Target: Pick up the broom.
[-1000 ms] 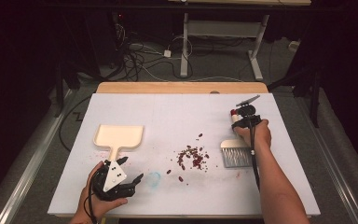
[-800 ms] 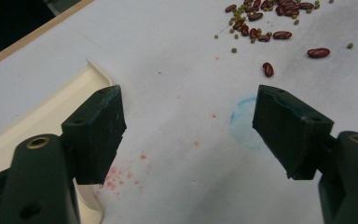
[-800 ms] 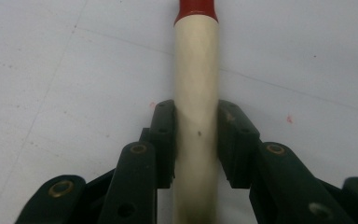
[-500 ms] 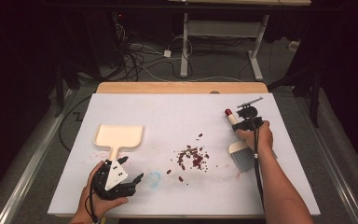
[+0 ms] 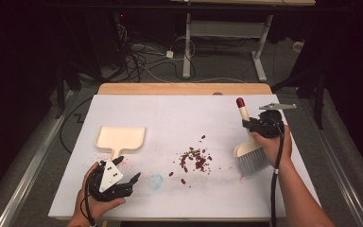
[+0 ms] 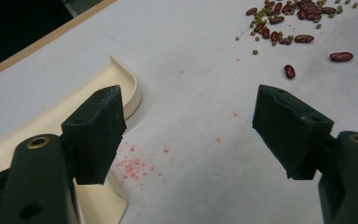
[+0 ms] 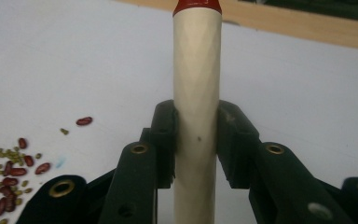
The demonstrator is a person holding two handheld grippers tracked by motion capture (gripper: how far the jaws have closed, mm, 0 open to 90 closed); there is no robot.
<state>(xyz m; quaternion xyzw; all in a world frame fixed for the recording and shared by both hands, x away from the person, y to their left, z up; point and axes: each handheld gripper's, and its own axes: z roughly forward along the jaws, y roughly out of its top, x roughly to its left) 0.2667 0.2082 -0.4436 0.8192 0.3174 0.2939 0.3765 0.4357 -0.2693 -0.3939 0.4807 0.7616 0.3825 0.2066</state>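
Observation:
My right gripper (image 5: 249,125) (image 7: 196,140) is shut on the cream handle of a hand brush (image 7: 197,84). The brush (image 5: 250,161) hangs tilted at the right of the white table, red-capped end up and grey bristles down, just right of a pile of red and green beans (image 5: 196,158) (image 7: 4,170). A cream dustpan (image 5: 121,138) (image 6: 123,91) lies flat at the left. Near the front left edge, my left gripper (image 5: 128,169) (image 6: 189,121) is open with nothing between its jaws, just in front of the dustpan's handle. The beans (image 6: 284,18) lie farther off, up and to the right in its view.
The white board (image 5: 179,113) covers a wooden table whose bare strip (image 5: 184,89) shows at the back. Pink stains (image 6: 137,163) and a small blue mark (image 5: 156,181) are on the board near the left gripper. Cables and desk legs stand on the dark floor behind.
The brush lay flat on the table with my right gripper at its handle. It is now gripped and lifted, with the handle tipped upward. The left gripper has stayed put.

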